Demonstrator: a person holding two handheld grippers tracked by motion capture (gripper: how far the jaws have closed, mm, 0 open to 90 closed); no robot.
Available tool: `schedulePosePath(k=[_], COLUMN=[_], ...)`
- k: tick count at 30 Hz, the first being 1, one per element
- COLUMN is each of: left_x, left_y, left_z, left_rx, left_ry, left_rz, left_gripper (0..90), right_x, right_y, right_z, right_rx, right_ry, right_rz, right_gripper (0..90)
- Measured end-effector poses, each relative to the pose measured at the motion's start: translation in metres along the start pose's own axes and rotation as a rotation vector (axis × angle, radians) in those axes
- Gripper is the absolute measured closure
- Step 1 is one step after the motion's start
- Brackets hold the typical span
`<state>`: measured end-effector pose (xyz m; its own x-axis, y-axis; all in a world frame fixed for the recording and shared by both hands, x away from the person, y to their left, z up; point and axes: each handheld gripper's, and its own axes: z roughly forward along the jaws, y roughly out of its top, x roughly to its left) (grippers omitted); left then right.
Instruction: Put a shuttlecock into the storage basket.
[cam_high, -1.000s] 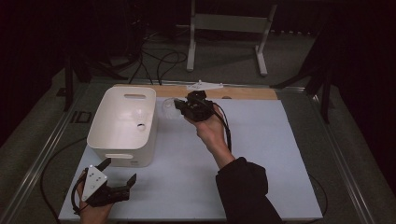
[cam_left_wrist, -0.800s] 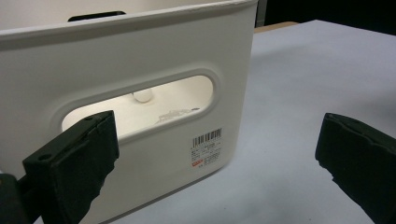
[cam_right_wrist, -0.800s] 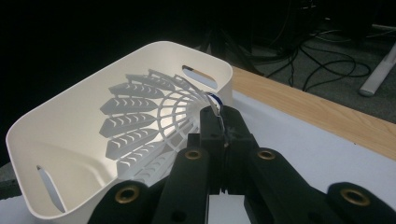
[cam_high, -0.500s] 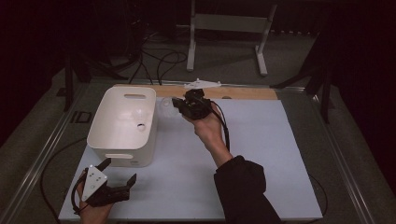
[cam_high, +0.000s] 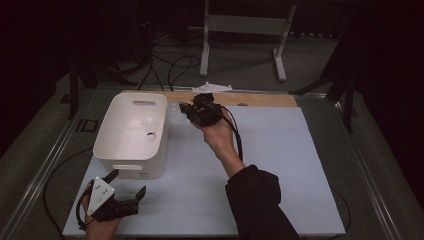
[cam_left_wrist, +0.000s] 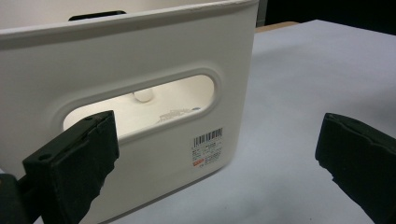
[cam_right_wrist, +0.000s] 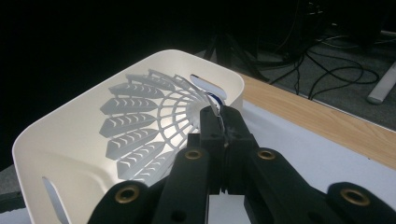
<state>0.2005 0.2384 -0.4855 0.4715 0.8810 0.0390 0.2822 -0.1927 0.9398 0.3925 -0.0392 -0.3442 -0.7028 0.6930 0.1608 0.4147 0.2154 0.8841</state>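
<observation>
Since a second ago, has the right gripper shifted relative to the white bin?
Yes, slightly: in the high view the right gripper, shut on a shuttlecock, has edged left, toward the white bin's right rim.

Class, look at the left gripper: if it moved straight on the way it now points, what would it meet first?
Probably the near wall of the white bin, around its handle slot; the left gripper is open, and depth is uncertain.

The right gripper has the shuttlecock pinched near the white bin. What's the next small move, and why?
Probably carry it a little further over the bin's opening, then open. The right gripper is shut on the shuttlecock by its skirt edge, and in the high view it sits at the white bin's right rim, not clearly over the middle. Another shuttlecock already lies inside. The left gripper is open and clear.
</observation>
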Motion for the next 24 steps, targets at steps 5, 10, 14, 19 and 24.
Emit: schedulePosePath(k=[5,10,14,19,24], left_x=[0.0,0.0,0.0,0.0,0.0], left_y=[0.0,0.0,0.0,0.0,0.0], left_z=[0.0,0.0,0.0,0.0,0.0], left_rx=[0.002,0.001,0.001,0.0,0.002], left_ry=[0.001,0.002,0.002,0.002,0.001], left_rz=[0.0,-0.001,-0.001,0.0,0.001], left_gripper=[0.3,0.3,0.3,0.3,0.3], right_x=[0.002,0.002,0.003,0.006,0.008], right_y=[0.002,0.004,0.005,0.006,0.007], right_z=[0.002,0.004,0.006,0.009,0.012], right_rx=[-0.005,-0.008,-0.011,-0.01,-0.01], right_ry=[-0.002,0.001,0.003,0.01,0.015], right_rz=[0.003,0.002,0.004,-0.005,-0.003], right_gripper=[88.9,88.9,88.9,88.9,88.9])
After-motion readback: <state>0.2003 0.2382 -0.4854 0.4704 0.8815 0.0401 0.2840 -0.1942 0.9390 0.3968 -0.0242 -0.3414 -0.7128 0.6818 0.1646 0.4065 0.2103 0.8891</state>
